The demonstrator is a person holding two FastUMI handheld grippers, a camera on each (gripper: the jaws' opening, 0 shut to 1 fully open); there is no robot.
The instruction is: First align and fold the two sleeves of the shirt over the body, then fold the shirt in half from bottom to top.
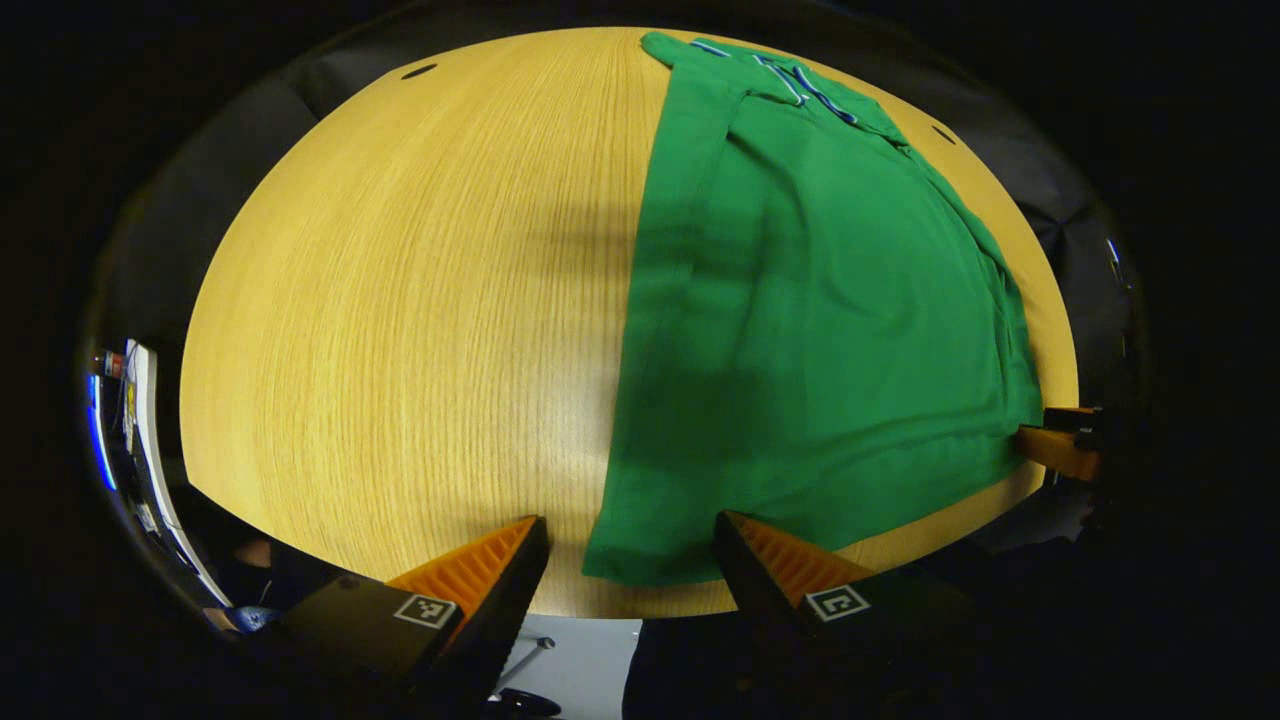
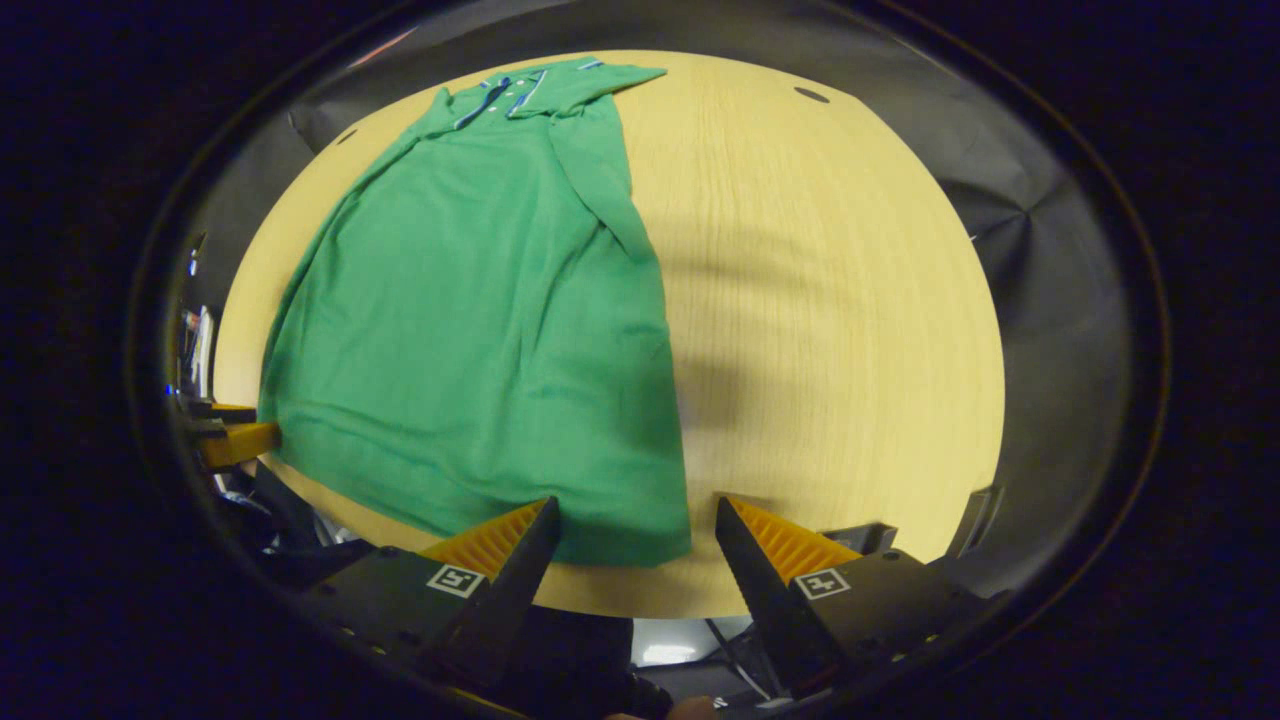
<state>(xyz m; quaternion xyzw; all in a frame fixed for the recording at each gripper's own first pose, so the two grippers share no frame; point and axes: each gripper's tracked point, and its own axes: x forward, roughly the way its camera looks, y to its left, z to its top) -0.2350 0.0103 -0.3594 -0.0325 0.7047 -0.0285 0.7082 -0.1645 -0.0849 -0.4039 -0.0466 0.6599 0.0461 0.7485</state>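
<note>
Pale wood grain runs across the round worktop (image 1: 400, 330), which takes up most of what I see from either side, with dark booth cloth behind it. My left claw (image 1: 630, 550) hangs at the near edge with its two fingers spread wide apart and nothing between them; the shirt's (image 1: 810, 330) near left hem corner lies on the wood just ahead of the gap. From the right gripper view, my right claw (image 2: 635, 535) is likewise spread wide with nothing gripped, and the shirt's (image 2: 480, 330) near right hem corner sits just ahead of its gap. The left gripper view catches my right claw (image 1: 1060, 440) far off at the right rim of the worktop, beside the hem, and also some cluttered shelving at the far left edge. The right gripper view shows my left claw (image 2: 230, 435) at its own left side, next to the hem. The green shirt lies flat, collar at the far edge and hem toward me. Its collar (image 2: 510, 92) carries thin blue and white stripes. Both sleeves look folded in over the body, so the sides run nearly straight, with a few soft wrinkles near the hem.
</note>
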